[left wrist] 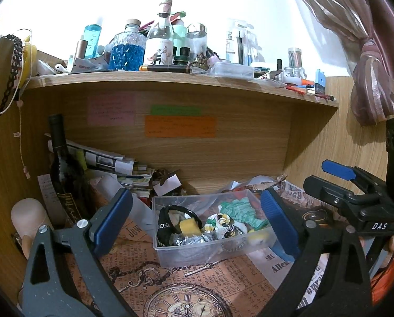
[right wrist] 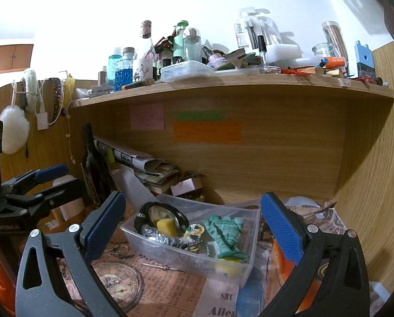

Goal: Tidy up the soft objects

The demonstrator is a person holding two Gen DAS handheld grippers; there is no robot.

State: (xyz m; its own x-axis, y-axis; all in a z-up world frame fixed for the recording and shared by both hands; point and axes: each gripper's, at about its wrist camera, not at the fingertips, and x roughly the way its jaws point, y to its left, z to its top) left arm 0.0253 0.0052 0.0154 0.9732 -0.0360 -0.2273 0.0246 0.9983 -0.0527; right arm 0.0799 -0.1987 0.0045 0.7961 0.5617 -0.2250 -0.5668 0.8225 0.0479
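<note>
A clear plastic box (left wrist: 170, 253) (right wrist: 239, 269) sits on printed paper under a wooden shelf. It holds soft items: a green striped cloth (left wrist: 239, 210) (right wrist: 227, 231), a yellow sponge (left wrist: 189, 225) (right wrist: 166, 224), a black band (left wrist: 170, 211) (right wrist: 144, 212) and small scrunchies. My left gripper (left wrist: 197, 222) is open and empty, its jaws either side of the box, held back from it. My right gripper (right wrist: 194, 227) is open and empty, facing the same box. Each gripper shows at the edge of the other's view: the right (left wrist: 339, 182), the left (right wrist: 38, 182).
A dark wine bottle (left wrist: 62, 163) (right wrist: 91, 158) and stacked papers (left wrist: 109, 163) stand at the back left. The shelf above (left wrist: 170, 79) (right wrist: 223, 82) is crowded with bottles. A pink curtain (left wrist: 366, 60) hangs at the right. A white puff (right wrist: 13, 132) hangs on the left wall.
</note>
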